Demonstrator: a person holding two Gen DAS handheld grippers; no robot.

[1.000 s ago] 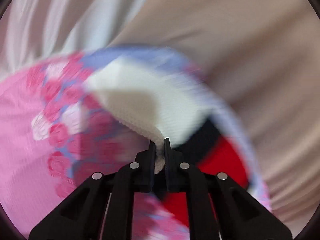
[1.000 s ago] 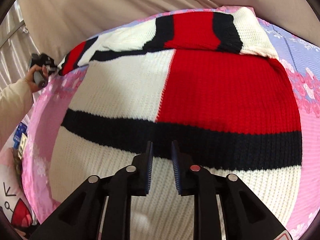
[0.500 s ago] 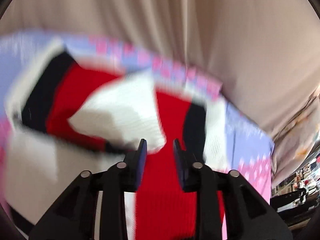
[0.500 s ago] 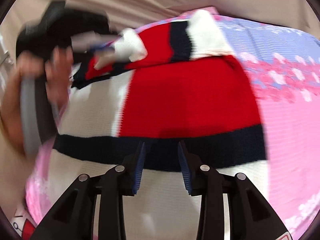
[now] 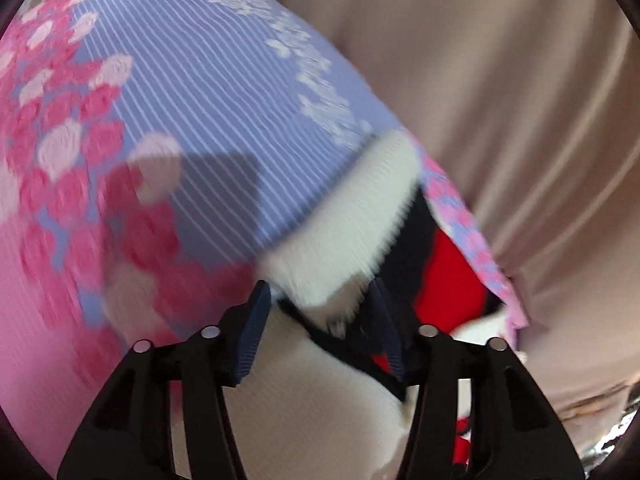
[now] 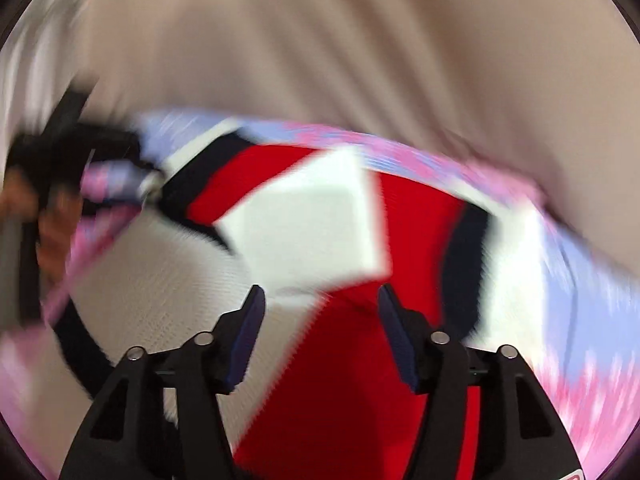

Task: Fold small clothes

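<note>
Both tongs are spread wide and hold nothing. The left gripper [image 5: 322, 320] sits low in its frame over the white cuff of the sweater [image 5: 352, 216], which lies on the floral sheet [image 5: 192, 92]. The right gripper [image 6: 322, 332], bottom centre, hovers over the sweater's red panel; a white sleeve [image 6: 308, 224], blurred, seems folded across mid-frame

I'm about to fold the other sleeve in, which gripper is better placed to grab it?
Probably right: the right gripper is open over the sweater, with the unfolded sleeve on its side.
</note>
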